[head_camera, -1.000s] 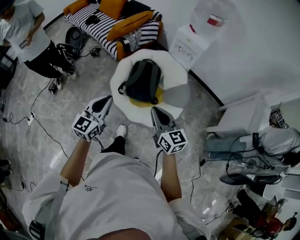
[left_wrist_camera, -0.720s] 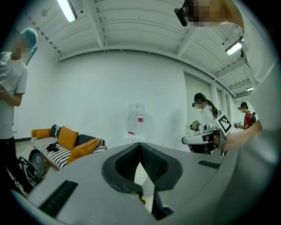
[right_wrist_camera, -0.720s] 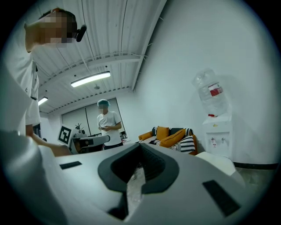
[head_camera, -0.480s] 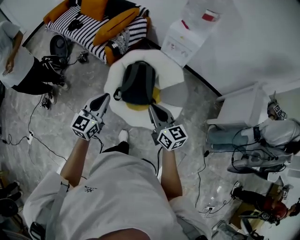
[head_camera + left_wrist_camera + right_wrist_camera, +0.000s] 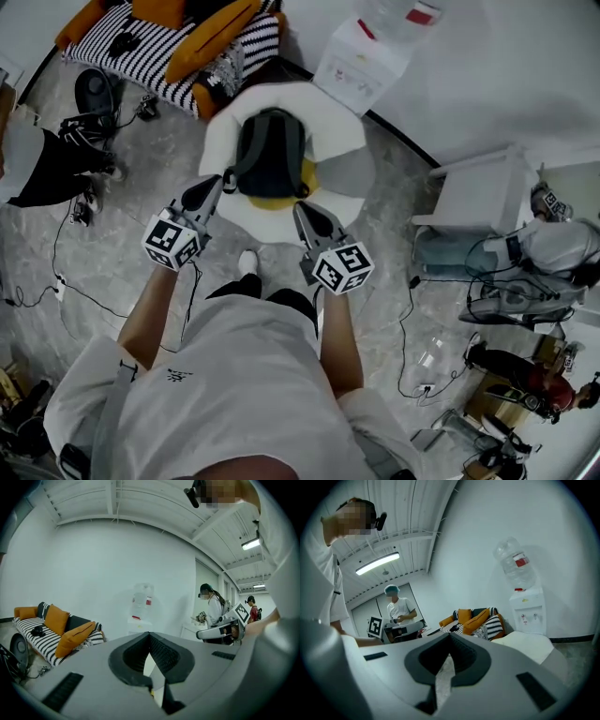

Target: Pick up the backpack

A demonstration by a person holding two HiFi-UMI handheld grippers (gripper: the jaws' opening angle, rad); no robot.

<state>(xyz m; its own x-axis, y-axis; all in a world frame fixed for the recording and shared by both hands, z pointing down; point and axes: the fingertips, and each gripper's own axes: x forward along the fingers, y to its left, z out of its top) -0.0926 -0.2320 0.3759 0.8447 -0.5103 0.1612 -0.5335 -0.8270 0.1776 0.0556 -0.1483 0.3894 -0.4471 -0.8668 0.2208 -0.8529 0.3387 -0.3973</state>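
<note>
A dark grey backpack (image 5: 270, 155) lies on a round white table (image 5: 347, 136) with a yellow patch under it, in the head view. My left gripper (image 5: 217, 184) is shut and empty, its tips near the table's left edge beside the backpack's strap. My right gripper (image 5: 302, 210) is shut and empty too, at the table's near edge just below the backpack. Neither touches the backpack. In the left gripper view the left gripper (image 5: 150, 634) shows closed jaws with nothing between them. The right gripper (image 5: 450, 635) looks the same in the right gripper view.
A striped sofa (image 5: 141, 37) with orange cushions stands behind the table, a water dispenser (image 5: 361, 66) at the back. A white side table (image 5: 483, 202) and a seated person (image 5: 553, 258) are at the right. Cables (image 5: 56, 272) trail over the floor; another person (image 5: 42, 164) is at the left.
The view has moved forward toward the table. Both grippers have come closer to the backpack and now reach the table's edge. Both stayed shut.
</note>
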